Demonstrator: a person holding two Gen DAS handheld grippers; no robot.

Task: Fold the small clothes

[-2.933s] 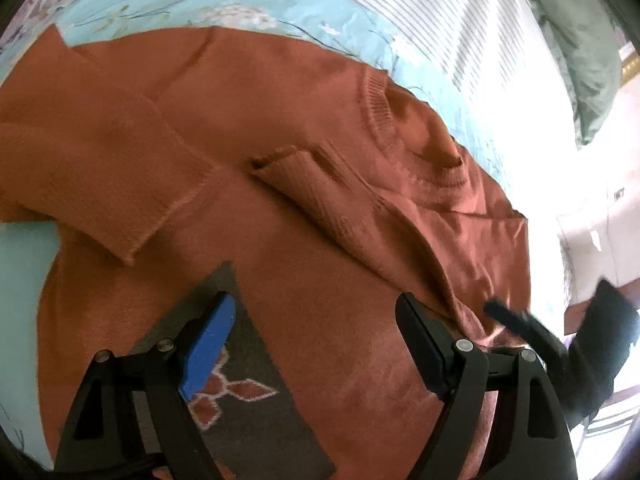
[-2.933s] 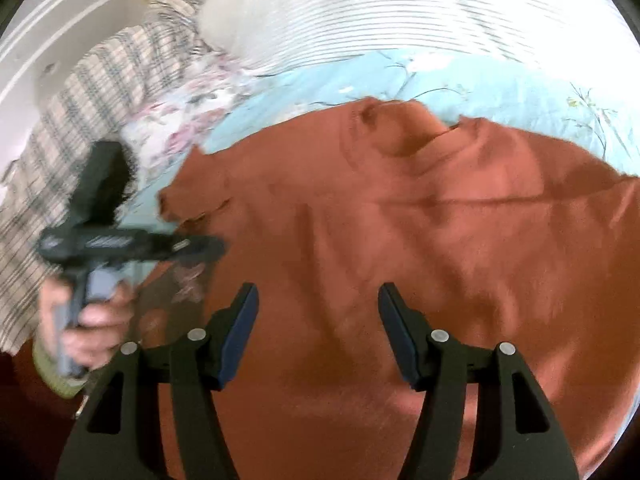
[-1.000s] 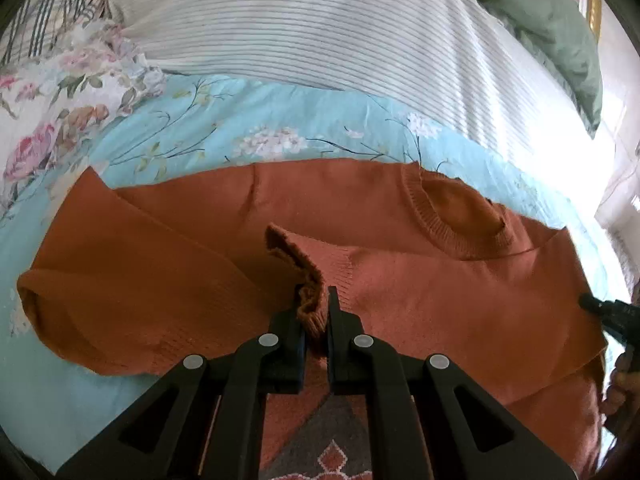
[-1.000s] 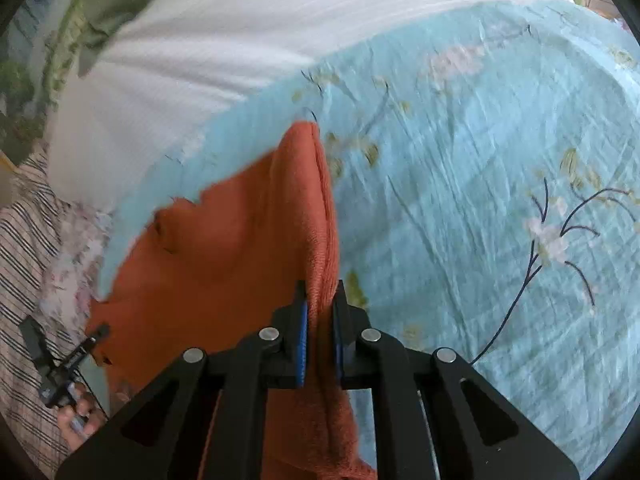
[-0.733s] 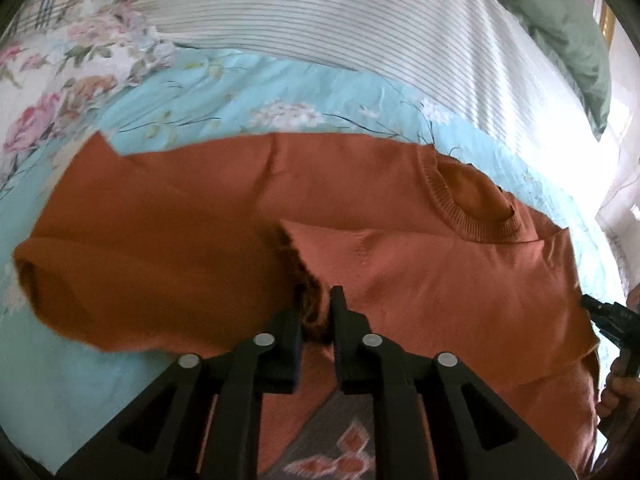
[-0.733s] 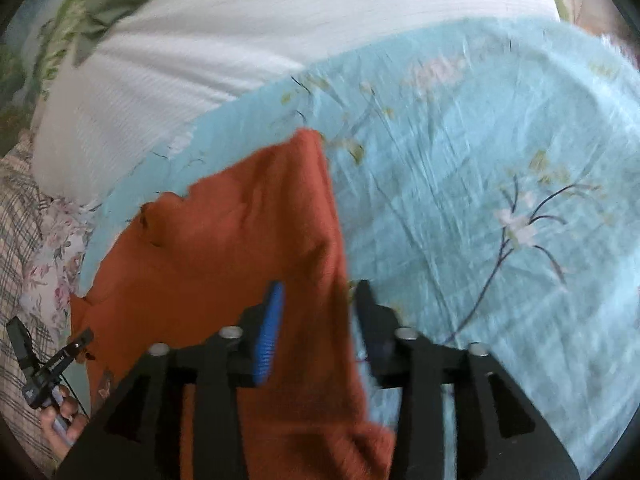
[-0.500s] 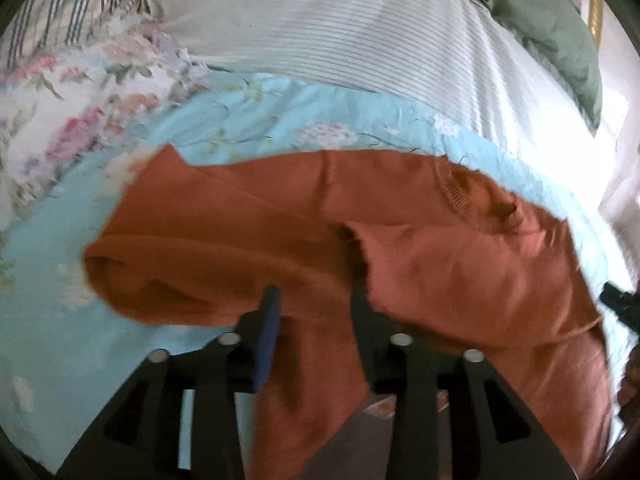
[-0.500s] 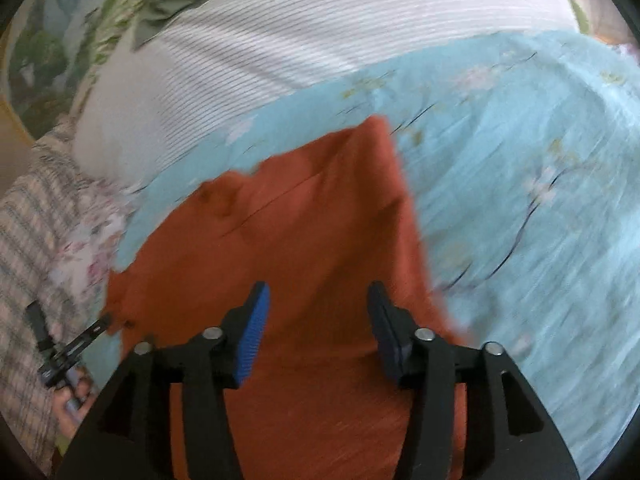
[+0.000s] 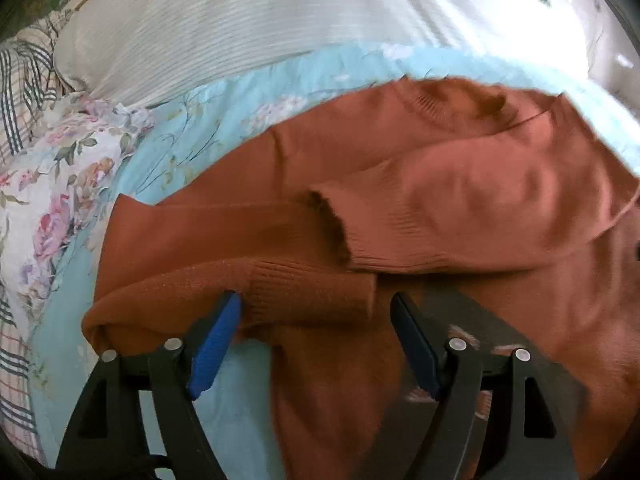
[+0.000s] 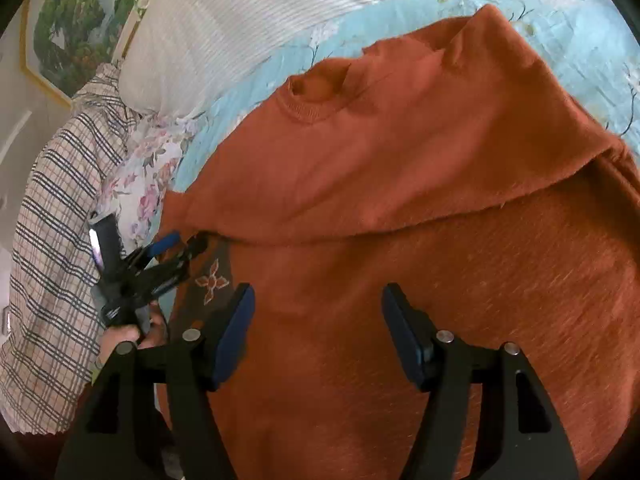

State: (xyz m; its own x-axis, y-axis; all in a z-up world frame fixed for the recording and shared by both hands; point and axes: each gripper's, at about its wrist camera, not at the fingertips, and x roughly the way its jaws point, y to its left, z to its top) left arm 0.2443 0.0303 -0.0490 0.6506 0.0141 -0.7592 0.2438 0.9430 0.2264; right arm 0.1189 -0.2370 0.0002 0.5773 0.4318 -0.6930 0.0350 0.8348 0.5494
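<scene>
A rust-orange knit sweater (image 9: 460, 184) lies on a light blue floral bedsheet (image 9: 192, 132). Both sleeves are folded in across its chest. The right sleeve's cuff (image 9: 328, 224) lies at the middle, the left sleeve's cuff (image 9: 312, 292) just below it. My left gripper (image 9: 316, 344) is open and empty, just above the left cuff. In the right wrist view the sweater (image 10: 400, 168) fills the frame, collar (image 10: 312, 96) at the top. My right gripper (image 10: 316, 332) is open and empty over the sweater's lower body. The left gripper (image 10: 176, 252) shows at that view's left, held by a hand.
A white striped pillow (image 9: 260, 16) lies behind the sweater. A pink floral pillow (image 9: 48, 184) and a plaid cloth (image 10: 52, 240) lie at the left. A grey patch with an orange flower motif (image 10: 212, 276) shows at the sweater's lower left. A framed picture (image 10: 68, 28) hangs behind.
Both grippers were shut on the sleeves a second ago. They have let go, opened wide and drawn back. The sleeves now lie folded across the sweater's front.
</scene>
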